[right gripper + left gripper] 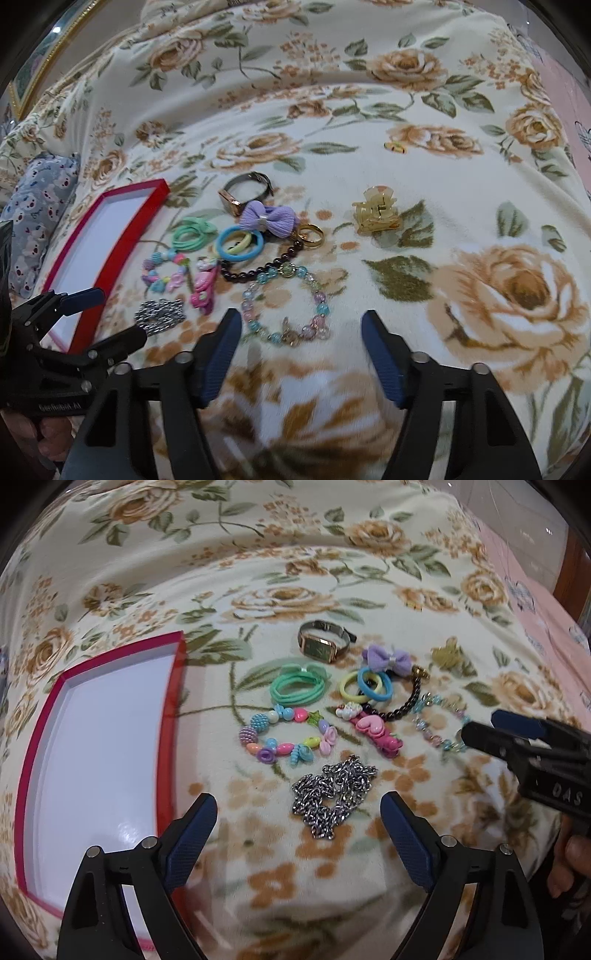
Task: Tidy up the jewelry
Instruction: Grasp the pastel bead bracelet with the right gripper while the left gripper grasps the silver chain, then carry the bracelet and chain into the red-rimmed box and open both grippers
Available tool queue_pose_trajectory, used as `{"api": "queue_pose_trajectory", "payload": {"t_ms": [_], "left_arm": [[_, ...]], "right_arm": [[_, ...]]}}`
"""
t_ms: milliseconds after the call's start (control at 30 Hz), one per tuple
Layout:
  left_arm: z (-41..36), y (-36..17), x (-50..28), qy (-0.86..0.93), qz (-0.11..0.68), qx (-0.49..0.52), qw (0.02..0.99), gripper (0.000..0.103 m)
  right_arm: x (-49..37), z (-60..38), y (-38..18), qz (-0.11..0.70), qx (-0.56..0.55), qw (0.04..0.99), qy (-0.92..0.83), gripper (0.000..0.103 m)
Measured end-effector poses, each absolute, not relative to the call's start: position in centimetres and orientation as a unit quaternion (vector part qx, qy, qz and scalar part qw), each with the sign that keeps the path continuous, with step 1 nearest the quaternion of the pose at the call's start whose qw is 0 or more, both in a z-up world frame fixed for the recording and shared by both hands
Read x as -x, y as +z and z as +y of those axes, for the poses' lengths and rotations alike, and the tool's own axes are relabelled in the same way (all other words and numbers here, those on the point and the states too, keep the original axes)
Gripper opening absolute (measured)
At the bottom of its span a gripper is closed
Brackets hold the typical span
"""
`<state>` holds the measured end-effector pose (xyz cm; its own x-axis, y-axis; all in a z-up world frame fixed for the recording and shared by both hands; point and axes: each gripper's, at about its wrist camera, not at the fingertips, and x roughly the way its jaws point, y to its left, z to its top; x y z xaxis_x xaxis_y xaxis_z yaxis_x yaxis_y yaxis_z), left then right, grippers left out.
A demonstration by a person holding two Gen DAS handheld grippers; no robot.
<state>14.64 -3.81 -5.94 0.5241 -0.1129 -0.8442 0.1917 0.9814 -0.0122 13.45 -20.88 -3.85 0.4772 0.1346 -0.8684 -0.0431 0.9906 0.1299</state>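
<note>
Cream fleece blanket printed with tan roses and green leaves (280, 554) covers the bed and carries a cluster of jewelry. A shallow red-rimmed cardboard box with a white floor (177, 686) lies at the left of the cluster. Nearest the left tongs (299, 812), whose blue-padded fingers stand wide apart with nothing between them, lies a heaped silver metal chain (332, 797), just ahead of the tips and not touched. Beyond it sit a bracelet of multicoloured plastic beads (284, 734), a pink heart-decorated hair clip (373, 727), a coil of mint-green elastic hair ties (299, 690), a yellow ring and a blue ring of elastic overlapping each other (369, 686), a lilac fabric bow (388, 659), a strand of dark round beads with a gold ring at its end (406, 701), and a rectangular gold-cased watch on a grey band (325, 642). The right tongs (301, 334) are open at a moderate width, empty, their tips framing the near side of a pastel glass-bead bracelet (284, 306) without pressing on it. A translucent amber claw clip (376, 214) lies apart to the right, on a leaf of the print. A hand (33, 435) grips the handle of the left tool at the lower left of the right wrist view.
</note>
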Motion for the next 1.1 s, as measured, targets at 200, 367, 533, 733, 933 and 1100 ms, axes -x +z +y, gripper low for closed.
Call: {"api": "queue_pose_trajectory", "payload": {"t_ms": [200,367,533,733,933,1100], "left_arm": [[-3.9,-8.0,-16.4,-0.105,0.498,-0.031,0.86,0.06],[-4.3,-7.9,-16.3,-0.117,0.485,-0.039,0.866,0.017],[-3.8,-7.5,-15.6,-0.12,0.48,-0.023,0.869,0.013],[-2.6,-6.0,-14.4,-0.118,0.467,-0.002,0.876,0.013],[-1.2,-3.2,-12.7,-0.118,0.441,0.015,0.889,0.013],[0.7,-0.7,-10.8,-0.112,0.415,0.034,0.902,0.013]], "right_arm": [[-14.4,-20.4,-5.3,0.523,-0.021,0.851,0.041,0.039],[-14.4,-20.1,-5.4,0.518,-0.011,0.854,0.041,0.007],[-14.2,-20.1,-4.8,0.511,-0.024,0.858,0.049,0.007],[-13.7,-19.4,-2.6,0.488,-0.03,0.87,0.063,0.007],[-13.6,-18.2,-0.2,0.466,-0.041,0.88,0.084,0.007],[-13.5,-16.3,2.3,0.442,-0.038,0.89,0.109,0.007]]}}
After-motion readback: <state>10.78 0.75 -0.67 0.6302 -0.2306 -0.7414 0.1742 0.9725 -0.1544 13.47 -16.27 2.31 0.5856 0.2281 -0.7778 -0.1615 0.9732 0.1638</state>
